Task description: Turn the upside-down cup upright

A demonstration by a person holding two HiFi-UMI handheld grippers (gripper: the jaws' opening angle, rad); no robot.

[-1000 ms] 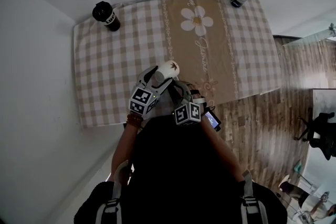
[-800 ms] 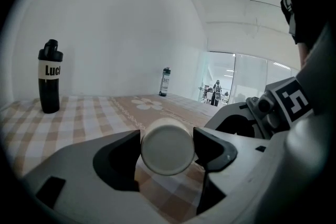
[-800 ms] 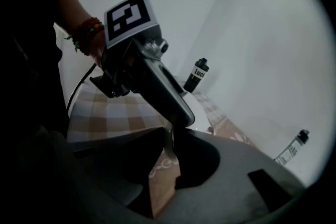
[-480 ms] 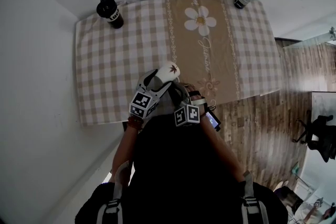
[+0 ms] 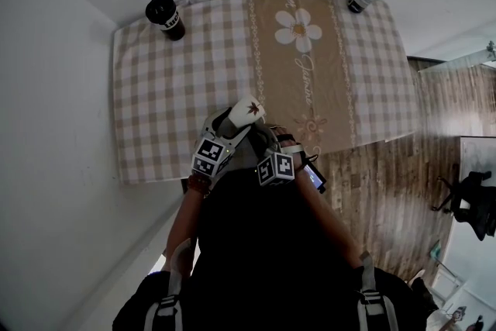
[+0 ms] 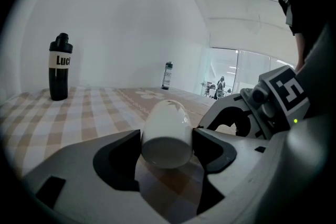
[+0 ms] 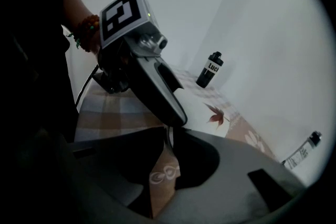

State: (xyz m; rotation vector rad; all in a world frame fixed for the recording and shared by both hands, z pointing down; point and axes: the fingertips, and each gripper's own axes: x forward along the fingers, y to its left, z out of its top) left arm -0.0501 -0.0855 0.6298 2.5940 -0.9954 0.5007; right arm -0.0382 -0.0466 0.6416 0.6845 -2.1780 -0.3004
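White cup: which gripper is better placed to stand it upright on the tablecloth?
Left. The left gripper clamps the white cup across its body, tipped on its side above the checked tablecloth. The right gripper has its jaws nearly together beside it, only a white sliver between.

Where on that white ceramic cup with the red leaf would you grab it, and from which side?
Across the round body of the white ceramic cup, fingers on opposite sides, coming from its flat end. The smooth bulging wall seats between them. The left gripper holds it so now, cup nearly sideways.
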